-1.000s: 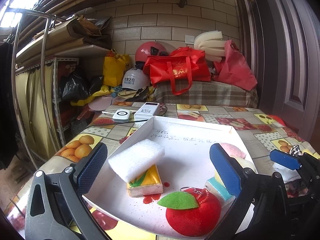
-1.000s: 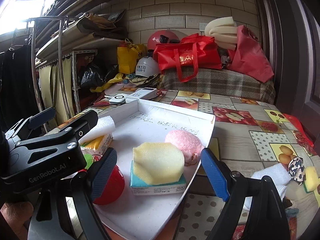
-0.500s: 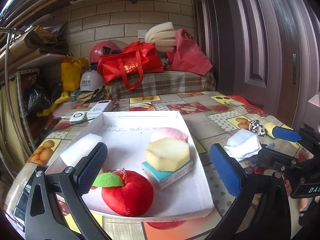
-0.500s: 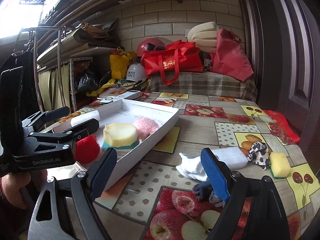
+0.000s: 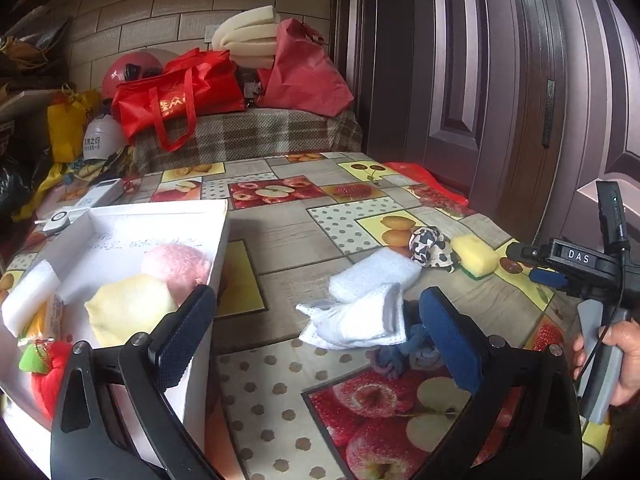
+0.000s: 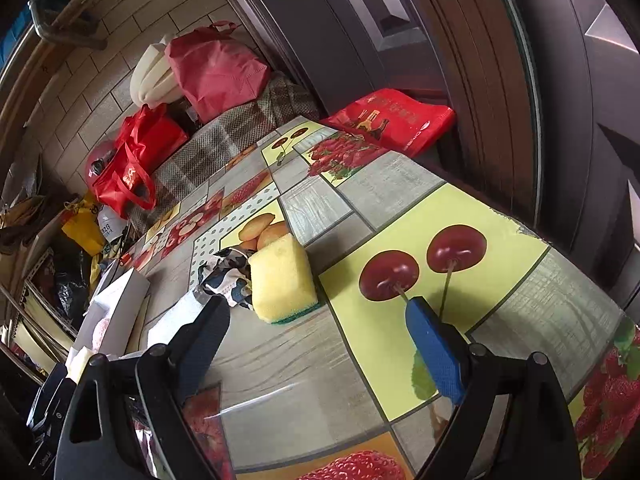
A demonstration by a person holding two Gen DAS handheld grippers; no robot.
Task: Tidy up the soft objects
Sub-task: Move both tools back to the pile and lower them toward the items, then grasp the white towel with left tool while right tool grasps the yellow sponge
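My left gripper (image 5: 316,320) stands open above a crumpled white cloth (image 5: 356,320), which lies just ahead between its fingers, untouched. Behind the cloth are a white foam block (image 5: 376,270), a cow-print cloth (image 5: 430,245) and a yellow sponge (image 5: 476,256). The white tray (image 5: 218,240) at the left holds a pink puff (image 5: 176,264), a yellow sponge, white foam and a red plush apple. My right gripper (image 6: 318,314) is tilted, its jaws opening and empty; the yellow sponge (image 6: 282,276) lies just beyond its tips, beside the cow-print cloth (image 6: 228,276).
A blue-grey knitted piece (image 5: 394,358) lies by the left gripper's right finger. A hand (image 5: 618,356) holds the right gripper (image 5: 532,264) at the table's right edge. A red bag (image 6: 392,120) lies at the far edge by the door. Bags and helmets are piled behind.
Both grippers swung right, away from the tray, to the loose items on the tablecloth. The right gripper rolled and now faces the yellow sponge. Its jaws stand a little wider.
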